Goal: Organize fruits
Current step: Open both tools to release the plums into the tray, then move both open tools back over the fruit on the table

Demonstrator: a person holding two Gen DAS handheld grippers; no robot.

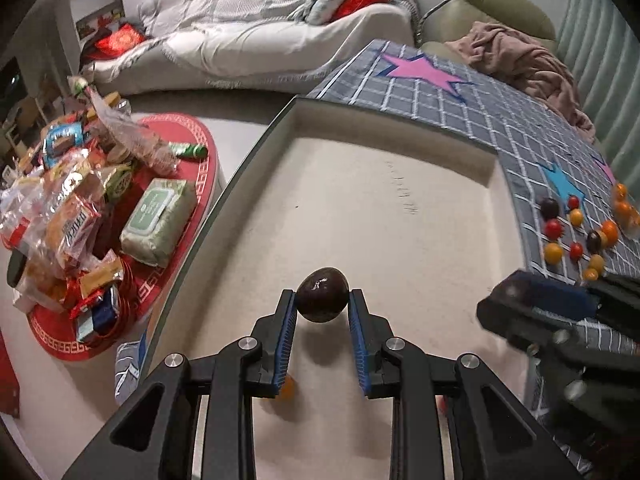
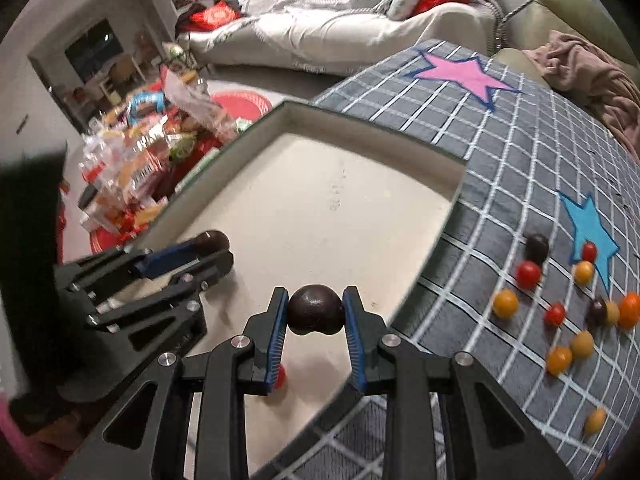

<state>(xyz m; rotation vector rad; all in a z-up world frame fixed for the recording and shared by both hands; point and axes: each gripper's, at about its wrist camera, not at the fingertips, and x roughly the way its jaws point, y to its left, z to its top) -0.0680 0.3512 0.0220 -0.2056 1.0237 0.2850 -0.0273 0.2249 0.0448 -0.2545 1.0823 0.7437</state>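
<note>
Dark fruit is held in both claws. An egg-shaped, dark brown fruit (image 1: 322, 295) is clamped between the blue pads of the left gripper (image 1: 322, 300), above the pale floor of a shallow tray (image 1: 384, 216); its shadow is cast on the tray below it. A rounder dark fruit (image 2: 316, 309) is pinched in the same way by the right gripper (image 2: 316, 310), near the tray's right edge (image 2: 452, 208). In the right wrist view the left gripper is seen from the side with its fruit at the fingertips.

An orange fruit (image 1: 286, 388) is partly hidden behind the left gripper's left pad, on the tray floor. A small red fruit (image 2: 279, 376) is likewise seen behind the right gripper's left pad.

On the grey checked cloth (image 2: 480, 168) to the right of the tray, loose small fruits (image 2: 560, 308) are scattered in red, yellow, orange and dark tones, beside a blue star (image 2: 590, 232). A pink star (image 2: 464, 72) is printed farther back.

To the left, on a red mat (image 1: 172, 248), a green pack of wipes (image 1: 160, 220) is laid beside a heap of snack packets (image 1: 68, 200). Its round label cannot be read, and the lettering on the packets is too distorted to make out. Faint marks on the tray floor are also illegible.
</note>
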